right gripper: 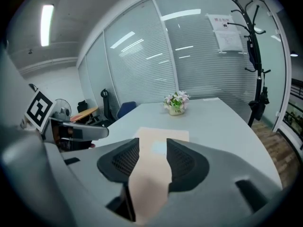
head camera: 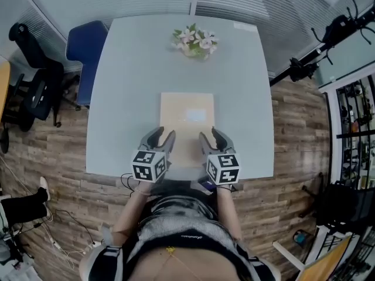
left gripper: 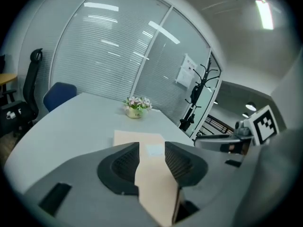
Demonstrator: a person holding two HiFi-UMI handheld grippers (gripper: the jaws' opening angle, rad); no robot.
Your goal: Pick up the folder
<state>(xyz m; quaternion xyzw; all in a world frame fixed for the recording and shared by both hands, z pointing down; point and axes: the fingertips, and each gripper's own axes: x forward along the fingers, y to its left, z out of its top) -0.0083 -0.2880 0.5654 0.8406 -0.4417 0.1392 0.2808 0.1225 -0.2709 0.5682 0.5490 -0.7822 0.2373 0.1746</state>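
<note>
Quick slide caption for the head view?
Left gripper and right gripper, jaws apart, at the near end of a tan folder lying flat on the grey table; flower pot beyond.

From my feed nothing reads outright: the white label (head camera: 195,115) on the folder (head camera: 176,107) lying on the tabletop (head camera: 129,98) looks washed out. The paper sheets (right gripper: 229,38) stuck to the glass wall (right gripper: 142,60) carry a red heading and lines of print too small for me to make out. The two cubes (head camera: 150,164) show only black-and-white square patterns, no letters or numbers, and a small line of print on the person's clothing (head camera: 176,221) is too fine to read.
</note>
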